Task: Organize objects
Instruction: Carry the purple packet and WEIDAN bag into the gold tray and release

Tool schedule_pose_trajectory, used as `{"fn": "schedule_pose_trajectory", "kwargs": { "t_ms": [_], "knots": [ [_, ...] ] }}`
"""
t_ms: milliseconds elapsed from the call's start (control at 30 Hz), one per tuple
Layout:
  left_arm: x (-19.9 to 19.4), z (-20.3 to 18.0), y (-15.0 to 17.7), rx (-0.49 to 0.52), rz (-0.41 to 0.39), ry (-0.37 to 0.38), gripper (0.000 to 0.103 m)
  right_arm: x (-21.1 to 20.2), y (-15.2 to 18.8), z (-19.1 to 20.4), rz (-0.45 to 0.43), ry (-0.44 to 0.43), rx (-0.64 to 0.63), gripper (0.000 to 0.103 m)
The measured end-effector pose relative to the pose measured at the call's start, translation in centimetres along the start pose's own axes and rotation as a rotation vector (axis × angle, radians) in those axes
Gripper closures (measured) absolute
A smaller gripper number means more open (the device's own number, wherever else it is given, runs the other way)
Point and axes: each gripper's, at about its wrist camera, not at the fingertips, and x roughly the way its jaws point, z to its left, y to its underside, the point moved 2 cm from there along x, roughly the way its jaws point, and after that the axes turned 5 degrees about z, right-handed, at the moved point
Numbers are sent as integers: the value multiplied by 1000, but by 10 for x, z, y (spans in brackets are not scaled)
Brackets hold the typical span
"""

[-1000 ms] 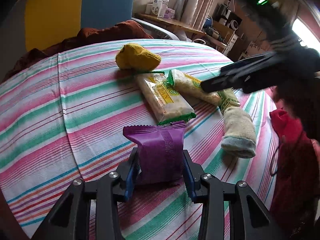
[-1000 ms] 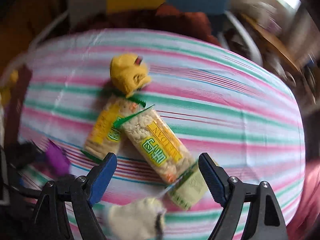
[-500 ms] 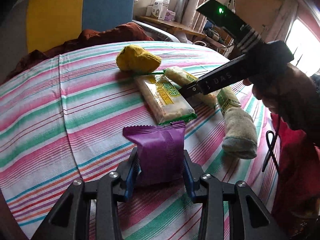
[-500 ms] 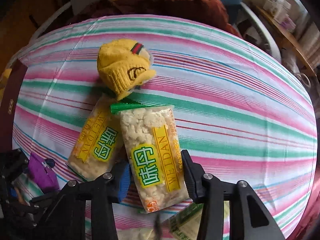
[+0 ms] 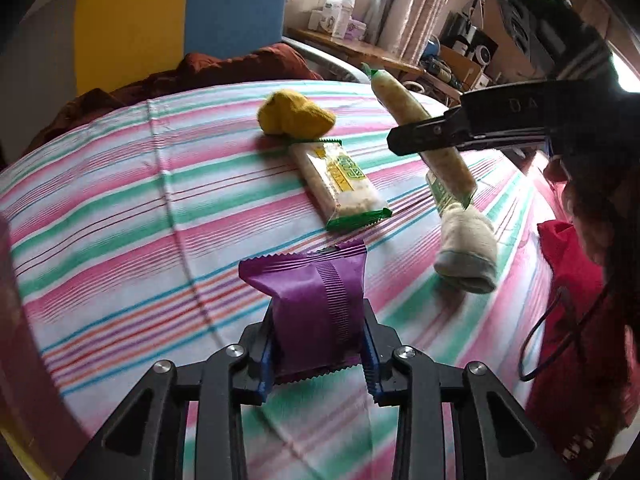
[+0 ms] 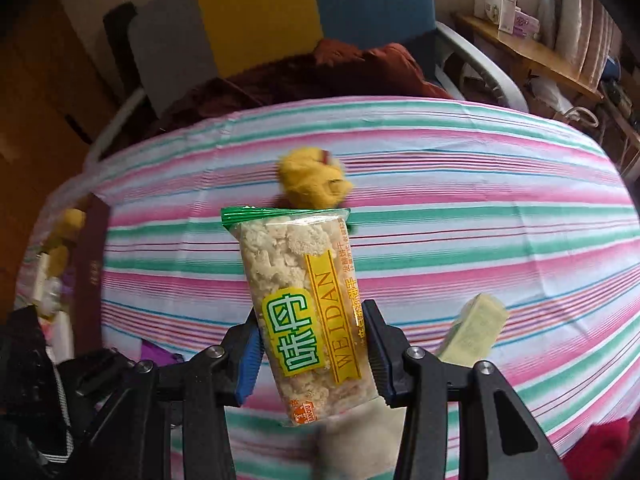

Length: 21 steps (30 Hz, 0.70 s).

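Note:
My left gripper point(image 5: 319, 356) is shut on a purple snack packet point(image 5: 316, 300), held just above the striped tablecloth point(image 5: 120, 208). My right gripper point(image 6: 313, 350) is shut on a clear rice cracker packet point(image 6: 304, 304) with a green top and yellow label. That packet point(image 5: 416, 120) hangs tilted above the table. A second rice cracker packet point(image 5: 340, 184) lies flat in the middle. Just beyond it sits a yellow knitted sock point(image 5: 294, 118). A grey-white sock point(image 5: 466, 248) lies at the right, over the end of a pale green packet point(image 6: 474, 330).
A dark red blanket point(image 5: 224, 72) lies along the table's far edge, before a yellow and blue chair back point(image 5: 180, 20). Red cloth point(image 5: 572, 280) and a black cord hang at the right edge. A dark brown box point(image 6: 90, 272) stands at the left. A hand point(image 5: 580, 184) holds the right gripper.
The right gripper shut on one rice cracker packet and lifted it off the cloth, tilting it upright. The left gripper kept its hold on the purple packet and rose slightly.

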Motion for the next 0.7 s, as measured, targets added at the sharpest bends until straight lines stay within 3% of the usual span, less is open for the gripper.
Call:
{"fn": "schedule_pose_trajectory", "kwargs": {
  "t_ms": [367,700],
  "knots": [
    [-94,16,31,-54,-151,-63,68,-8,38,89,-11,-136,-66,57],
    [-171,83,78,-236,-274,-187,67,-14,48,184,-34,-267,-167,57]
  ]
}}
